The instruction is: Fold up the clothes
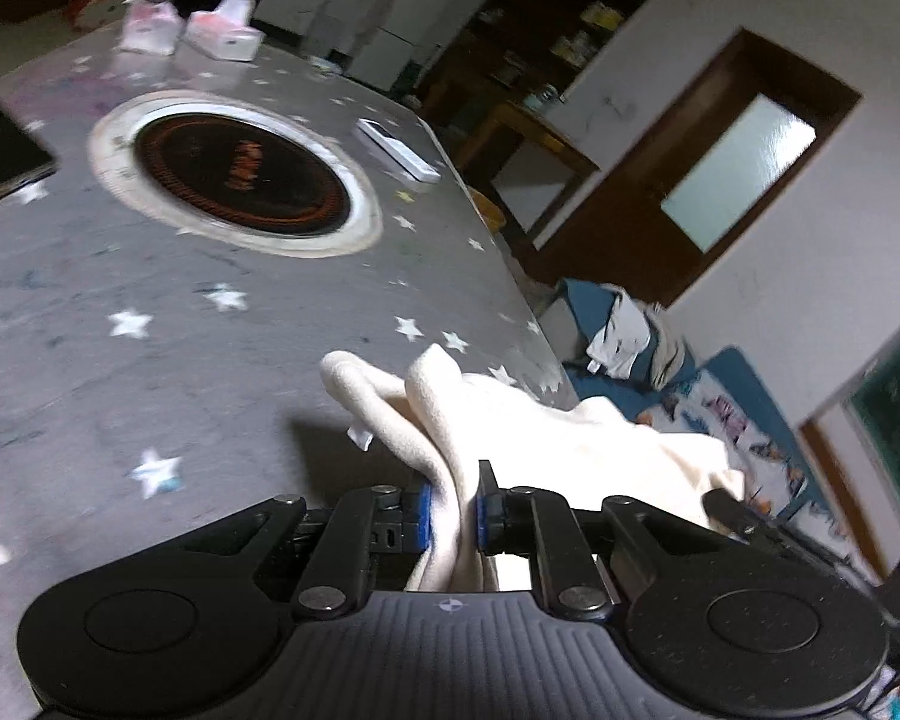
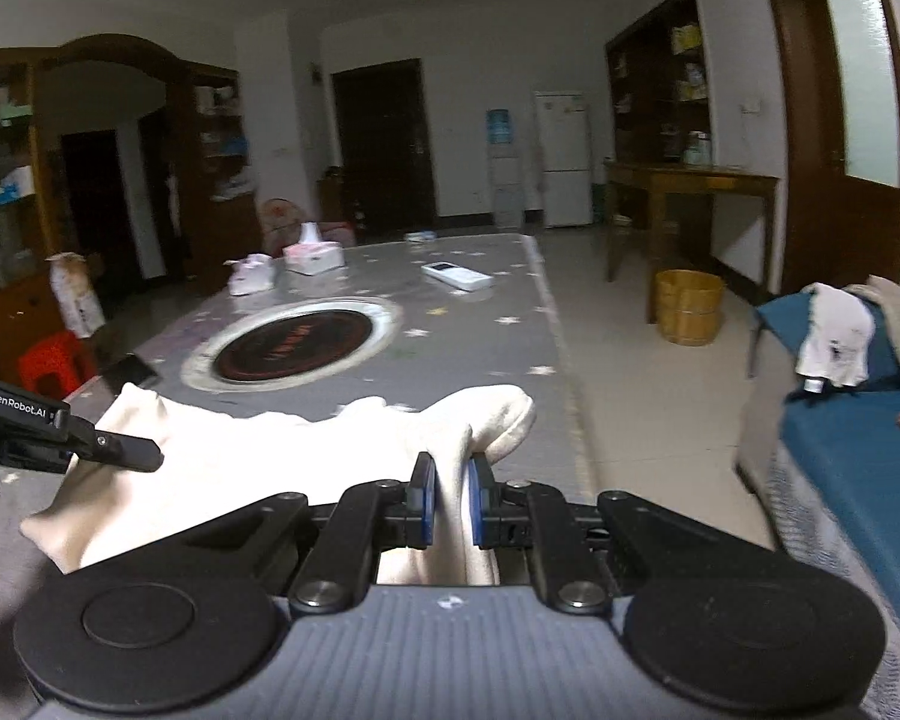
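A cream cloth garment (image 1: 510,420) is lifted over the near end of the grey star-patterned table (image 1: 150,312). My left gripper (image 1: 455,513) is shut on a fold of it, the fabric pinched between the blue pads. In the right wrist view the same cream garment (image 2: 306,438) stretches from left to right, and my right gripper (image 2: 450,501) is shut on its right end. The left gripper's black fingers (image 2: 120,450) reach in from the left edge and hold the garment's other end. The garment's lower part is hidden behind both gripper bodies.
A round black hotplate (image 2: 294,345) is set in the table's middle. Beyond it lie a white remote (image 2: 456,276), tissue boxes (image 2: 315,258) and a dark phone (image 1: 3,150). A blue sofa with clothes (image 2: 840,348) stands right of the table; a wooden bucket (image 2: 689,306) sits on the floor.
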`<state>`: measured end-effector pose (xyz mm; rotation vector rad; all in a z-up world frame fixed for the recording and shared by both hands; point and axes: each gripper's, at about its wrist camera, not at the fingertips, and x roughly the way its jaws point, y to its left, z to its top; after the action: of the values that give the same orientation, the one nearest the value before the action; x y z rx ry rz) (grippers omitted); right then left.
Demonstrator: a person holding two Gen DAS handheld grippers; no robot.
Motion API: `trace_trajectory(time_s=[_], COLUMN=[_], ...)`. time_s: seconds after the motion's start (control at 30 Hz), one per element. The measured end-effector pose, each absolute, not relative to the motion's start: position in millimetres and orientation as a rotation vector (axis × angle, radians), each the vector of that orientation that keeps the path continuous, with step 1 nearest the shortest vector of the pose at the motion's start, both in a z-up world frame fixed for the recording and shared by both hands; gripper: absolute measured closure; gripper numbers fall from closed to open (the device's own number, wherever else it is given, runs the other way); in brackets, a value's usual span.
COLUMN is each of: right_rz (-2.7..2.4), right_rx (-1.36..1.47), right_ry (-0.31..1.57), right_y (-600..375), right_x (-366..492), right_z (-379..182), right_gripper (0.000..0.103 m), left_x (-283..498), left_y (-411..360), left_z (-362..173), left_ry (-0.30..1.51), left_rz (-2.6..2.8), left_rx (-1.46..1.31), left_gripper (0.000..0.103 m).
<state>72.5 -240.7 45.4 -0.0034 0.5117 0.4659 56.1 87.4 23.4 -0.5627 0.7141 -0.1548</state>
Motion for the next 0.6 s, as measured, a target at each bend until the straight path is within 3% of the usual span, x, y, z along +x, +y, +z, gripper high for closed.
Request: trace_trajectory(time_s=[0.43, 0.6], right_rz=[0.375, 0.329], right_rx=[-0.034, -0.046], right_ry=[0.610, 0.640], right_y=[-250, -258], right_x=[106, 111], right_z=[1, -8], right_gripper=[0.093, 0.092], left_x=[86, 86], left_y=[66, 69], left_z=[-2, -6], left_ry=[0.808, 0.822], left_rz=[-0.117, -0.080], left_rx=[-0.433, -0.397], left_gripper=[0.088, 0.078])
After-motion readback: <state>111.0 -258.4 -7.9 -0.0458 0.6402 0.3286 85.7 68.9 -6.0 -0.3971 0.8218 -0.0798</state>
